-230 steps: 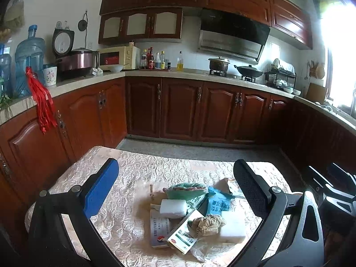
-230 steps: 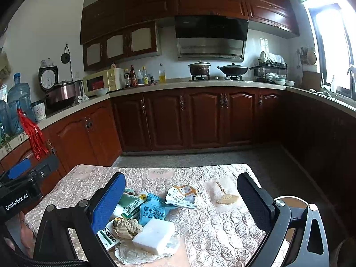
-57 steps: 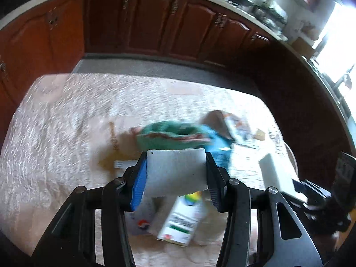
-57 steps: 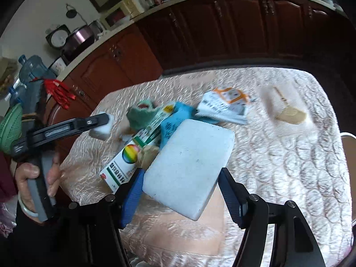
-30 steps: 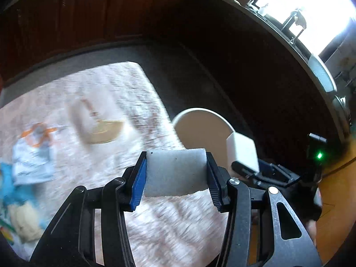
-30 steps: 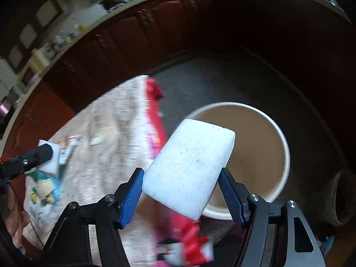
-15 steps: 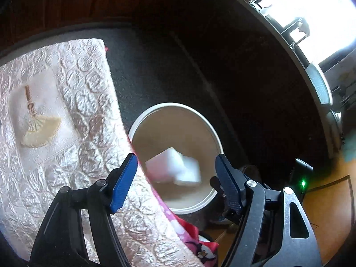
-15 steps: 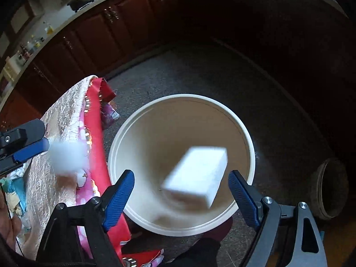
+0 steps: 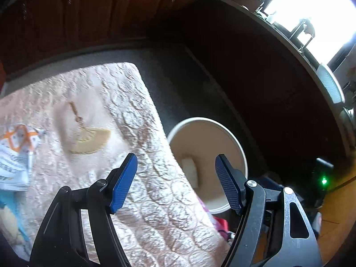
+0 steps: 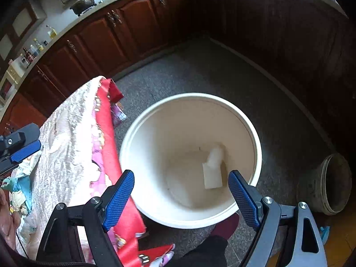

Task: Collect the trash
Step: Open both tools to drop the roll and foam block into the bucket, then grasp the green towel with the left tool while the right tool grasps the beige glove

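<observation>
The big white bucket [image 10: 191, 218] sits on the floor right beside the bench [image 9: 89, 93], and it is the thing to look at. Two white foam blocks [image 10: 212, 175] now lie inside the bucket, near its bottom. One second ago each tool was squeezing one block; half a second ago the blocks were falling in. Now the left tool [image 9: 175, 179] is wide open with nothing between its blue pads [image 9: 122, 181], and it hangs over the edge of the bench next to the bucket. The right tool [image 10: 181, 198] is wide open too and holds nothing; it hangs right above the bucket. In the left view only one block [image 9: 190, 172] shows in the bucket, by the side nearest the bench. More trash is on the bench, far from the bucket: a white and orange wrapper [image 9: 15, 155] and a blue bag [image 10: 24, 189]. A red cloth [image 10: 106, 138] hangs off the bench edge, touching the bucket's side. A small brown pot [image 10: 331, 184] stands on the floor on the other side of the bucket.
</observation>
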The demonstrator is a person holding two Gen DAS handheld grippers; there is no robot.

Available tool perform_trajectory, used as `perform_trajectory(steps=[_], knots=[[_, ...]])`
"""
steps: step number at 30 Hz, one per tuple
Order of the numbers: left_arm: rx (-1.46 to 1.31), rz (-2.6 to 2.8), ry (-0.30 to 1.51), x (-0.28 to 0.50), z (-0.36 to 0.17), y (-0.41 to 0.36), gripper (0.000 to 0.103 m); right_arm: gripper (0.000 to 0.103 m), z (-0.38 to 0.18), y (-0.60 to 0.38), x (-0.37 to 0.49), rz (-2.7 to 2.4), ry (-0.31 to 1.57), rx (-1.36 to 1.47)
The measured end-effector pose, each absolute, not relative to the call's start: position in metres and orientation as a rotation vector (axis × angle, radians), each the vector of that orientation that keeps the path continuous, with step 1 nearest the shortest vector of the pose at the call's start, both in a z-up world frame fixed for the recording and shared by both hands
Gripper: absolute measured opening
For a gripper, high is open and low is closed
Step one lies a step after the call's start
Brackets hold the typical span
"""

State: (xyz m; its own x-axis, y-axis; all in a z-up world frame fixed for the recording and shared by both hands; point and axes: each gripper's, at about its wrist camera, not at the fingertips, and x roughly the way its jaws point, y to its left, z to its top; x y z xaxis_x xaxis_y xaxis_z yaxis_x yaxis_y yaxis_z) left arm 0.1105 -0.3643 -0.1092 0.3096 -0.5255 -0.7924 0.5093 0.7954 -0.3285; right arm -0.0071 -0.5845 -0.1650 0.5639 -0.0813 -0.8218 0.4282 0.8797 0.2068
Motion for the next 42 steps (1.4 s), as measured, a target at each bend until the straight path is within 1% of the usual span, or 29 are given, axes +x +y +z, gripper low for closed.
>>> perform_trajectory(steps=[13,21,24,32,34,42], knots=[[0.068,-0.604,0.876,0.082,-0.077,-0.321,0.072,0.085,-0.119,-0.537,-0.013,-0.268,0.805,0.36],[0.058,-0.578,0.785,0.059,-0.052,-0.28,0.072,0.087,-0.09,-0.498,-0.014,-0.232,0.74,0.296],[0.047,-0.563,0.757,0.053,-0.045,-0.262,0.072,0.091,-0.08,-0.481,-0.014,-0.214,0.709,0.275],[0.017,-0.501,0.728,0.046,-0.037,-0.203,0.072,0.092,-0.061,-0.434,-0.013,-0.153,0.662,0.217],[0.019,-0.485,0.714,0.043,-0.035,-0.19,0.077,0.092,-0.058,-0.425,-0.012,-0.137,0.656,0.21],[0.032,-0.435,0.677,0.033,-0.03,-0.139,0.078,0.093,-0.048,-0.384,-0.004,-0.072,0.64,0.179]])
